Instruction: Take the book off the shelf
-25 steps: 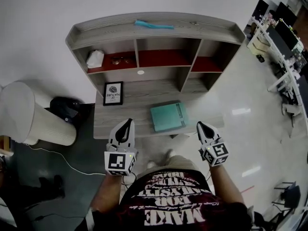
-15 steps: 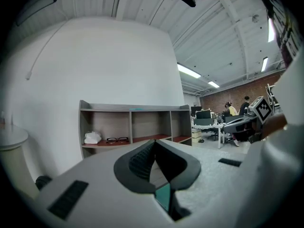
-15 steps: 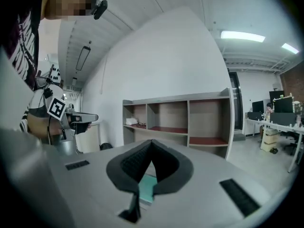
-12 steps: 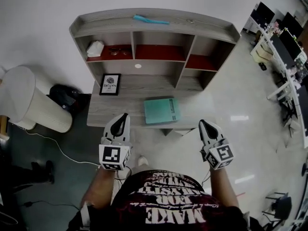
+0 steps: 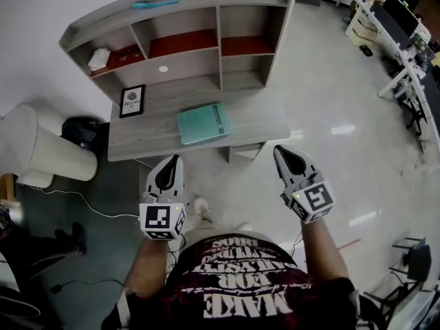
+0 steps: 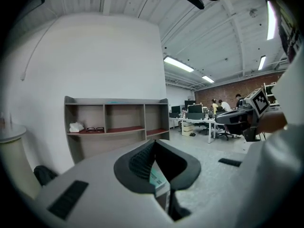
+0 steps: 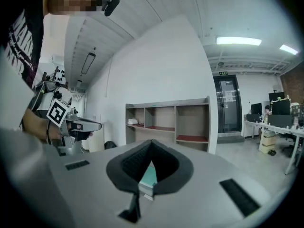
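Observation:
A teal book [image 5: 202, 123] lies flat on the grey desk top [image 5: 254, 119] under the shelf unit [image 5: 179, 26]; it also shows beyond the jaws as the book [image 6: 156, 178] and the book [image 7: 149, 177]. My left gripper [image 5: 170, 168] hovers in front of the desk's near edge, to the left of the book, jaws together and holding nothing. My right gripper [image 5: 284, 159] hangs over the floor off the desk's near right corner, also shut and holding nothing. Neither gripper touches the book.
A framed card [image 5: 132, 100] leans at the desk's back left. A white cloth [image 5: 99, 58] and glasses [image 6: 95, 128] sit in the left shelf compartment; a teal strip [image 5: 155, 4] lies on the top. A white bin [image 5: 41, 150] stands left; office desks [image 5: 399, 33] are at right.
The view has pulled back and swung: the desk and shelf sit farther off and turned. Both grippers have drawn away from the desk edge. The book stays on the desk.

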The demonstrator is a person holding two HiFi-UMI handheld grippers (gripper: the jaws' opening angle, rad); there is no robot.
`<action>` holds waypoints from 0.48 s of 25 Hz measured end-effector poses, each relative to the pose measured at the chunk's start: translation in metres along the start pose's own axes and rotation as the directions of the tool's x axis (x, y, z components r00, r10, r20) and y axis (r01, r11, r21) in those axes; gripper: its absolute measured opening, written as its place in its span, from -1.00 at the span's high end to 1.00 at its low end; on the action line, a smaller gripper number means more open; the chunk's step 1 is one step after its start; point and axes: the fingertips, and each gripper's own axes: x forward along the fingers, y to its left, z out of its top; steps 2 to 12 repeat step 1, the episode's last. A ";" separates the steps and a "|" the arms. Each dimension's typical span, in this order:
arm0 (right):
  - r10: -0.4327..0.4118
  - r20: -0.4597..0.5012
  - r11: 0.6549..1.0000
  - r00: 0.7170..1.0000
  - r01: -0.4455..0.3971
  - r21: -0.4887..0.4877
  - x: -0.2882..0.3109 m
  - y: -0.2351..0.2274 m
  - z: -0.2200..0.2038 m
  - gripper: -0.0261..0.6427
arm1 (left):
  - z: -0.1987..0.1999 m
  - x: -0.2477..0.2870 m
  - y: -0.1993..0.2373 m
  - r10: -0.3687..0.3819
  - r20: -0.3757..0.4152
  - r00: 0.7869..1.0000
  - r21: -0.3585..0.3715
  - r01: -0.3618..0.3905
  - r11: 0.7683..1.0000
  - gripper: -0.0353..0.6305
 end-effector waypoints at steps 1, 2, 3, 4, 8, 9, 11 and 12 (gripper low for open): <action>0.003 0.001 1.000 1.000 -0.003 0.000 -0.008 -0.005 -0.003 0.91 | -0.003 -0.001 -0.012 0.001 -0.002 1.000 -0.002 -0.001 1.000 0.88; 0.003 0.001 1.000 1.000 -0.003 0.000 -0.008 -0.005 -0.003 0.91 | -0.003 -0.001 -0.012 0.001 -0.002 1.000 -0.002 -0.001 1.000 0.88; 0.003 0.001 1.000 1.000 -0.003 0.000 -0.008 -0.005 -0.003 0.91 | -0.003 -0.001 -0.012 0.001 -0.002 1.000 -0.002 -0.001 1.000 0.88; 0.003 0.001 1.000 1.000 -0.003 0.000 -0.008 -0.005 -0.003 0.91 | -0.003 -0.001 -0.012 0.001 -0.002 1.000 -0.002 -0.001 1.000 0.88; 0.003 0.001 1.000 1.000 -0.003 0.000 -0.008 -0.005 -0.003 0.91 | -0.003 -0.001 -0.012 0.001 -0.002 1.000 -0.002 -0.001 1.000 0.88; 0.003 0.001 1.000 1.000 -0.003 0.000 -0.008 -0.005 -0.003 0.91 | -0.003 -0.001 -0.012 0.001 -0.002 1.000 -0.002 -0.001 1.000 0.88; 0.003 0.001 1.000 1.000 -0.003 0.000 -0.008 -0.005 -0.003 0.91 | -0.003 -0.001 -0.012 0.001 -0.002 1.000 -0.002 -0.001 1.000 0.88; 0.003 0.001 1.000 1.000 -0.003 0.000 -0.008 -0.005 -0.003 0.91 | -0.003 -0.001 -0.012 0.001 -0.002 1.000 -0.002 -0.001 1.000 0.88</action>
